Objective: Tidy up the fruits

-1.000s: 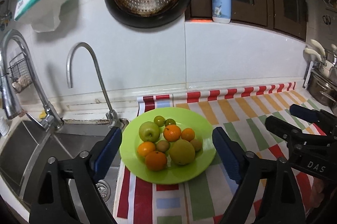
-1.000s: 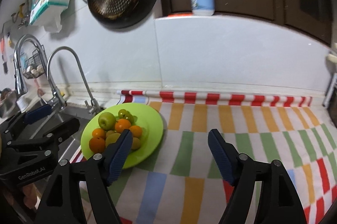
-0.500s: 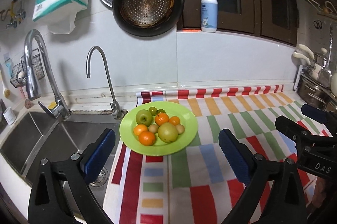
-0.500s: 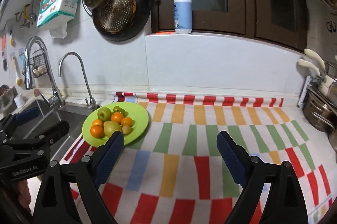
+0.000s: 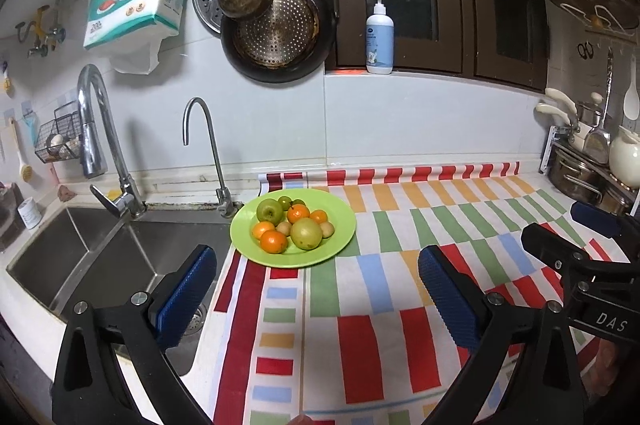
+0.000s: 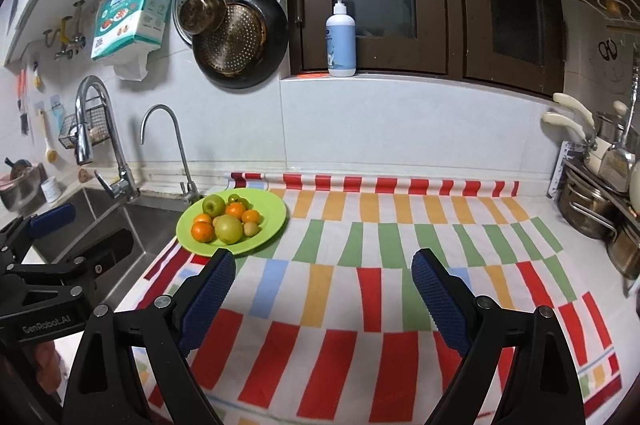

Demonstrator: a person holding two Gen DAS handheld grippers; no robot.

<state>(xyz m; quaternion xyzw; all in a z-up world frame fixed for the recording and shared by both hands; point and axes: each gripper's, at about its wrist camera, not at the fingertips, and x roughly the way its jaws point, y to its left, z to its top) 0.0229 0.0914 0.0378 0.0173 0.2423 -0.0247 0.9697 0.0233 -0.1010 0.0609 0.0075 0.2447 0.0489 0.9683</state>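
A green plate (image 5: 344, 225) sits on the striped cloth beside the sink and shows in the right wrist view too (image 6: 272, 221). It holds a green apple (image 5: 269, 210), several oranges (image 5: 273, 240), a large yellow-green fruit (image 5: 306, 233) and small fruits. My left gripper (image 5: 316, 289) is open and empty, held back from the plate. My right gripper (image 6: 320, 285) is open and empty, to the right of the plate over the cloth. Each gripper shows at the edge of the other's view.
A steel sink (image 5: 80, 257) with two taps (image 5: 200, 145) lies left of the plate. The striped cloth (image 6: 400, 245) covers the counter. Pots and utensils (image 6: 600, 193) stand at the far right. Pans (image 5: 276, 37) and a soap bottle (image 5: 379, 37) are on the wall and ledge.
Both grippers have pulled back and up from the plate, which now looks smaller and farther. Both stay open and empty.
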